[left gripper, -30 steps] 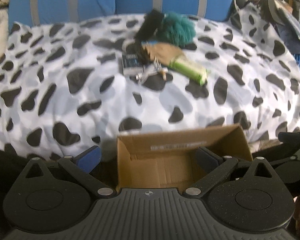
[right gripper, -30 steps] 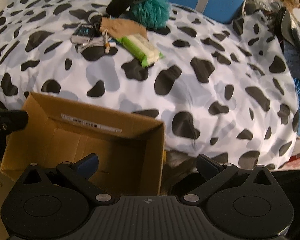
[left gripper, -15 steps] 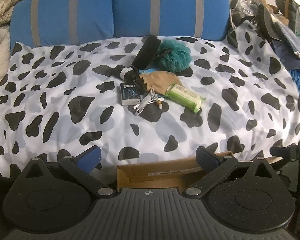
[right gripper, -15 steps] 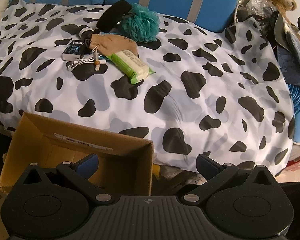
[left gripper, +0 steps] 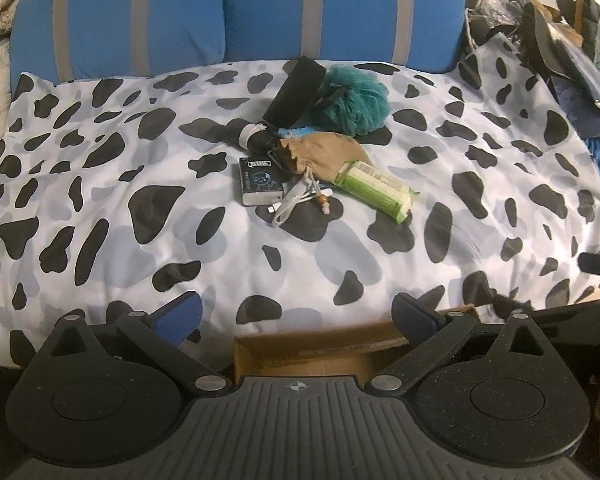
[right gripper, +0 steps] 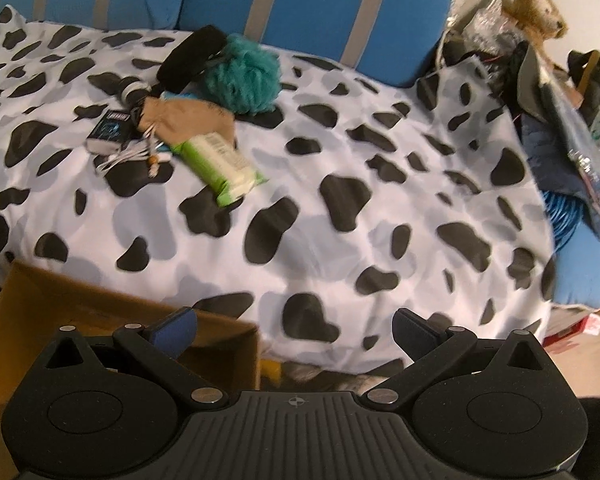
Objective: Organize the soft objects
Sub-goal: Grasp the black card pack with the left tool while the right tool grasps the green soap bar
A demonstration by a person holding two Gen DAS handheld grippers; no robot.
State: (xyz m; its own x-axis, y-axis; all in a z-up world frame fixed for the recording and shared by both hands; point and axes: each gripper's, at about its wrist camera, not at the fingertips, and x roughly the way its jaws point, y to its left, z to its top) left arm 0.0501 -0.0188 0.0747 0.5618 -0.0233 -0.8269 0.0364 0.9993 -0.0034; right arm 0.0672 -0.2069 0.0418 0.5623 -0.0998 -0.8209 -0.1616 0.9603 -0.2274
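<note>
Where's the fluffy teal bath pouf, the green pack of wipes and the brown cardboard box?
Fluffy teal bath pouf (left gripper: 356, 102), left wrist view, middle of the mesh.
Green pack of wipes (right gripper: 220, 164), right wrist view, top face.
Brown cardboard box (right gripper: 100, 312), right wrist view, far wall.

A white bedspread (left gripper: 220, 248) is patterned with black cow spots; grey stripes are seen on blue cushions (left gripper: 340, 12).

pouch (left gripper: 324, 154) on bedspread (left gripper: 140, 240), sponge (left gripper: 358, 100) behind it, box (left gripper: 320, 350) in front.
</note>
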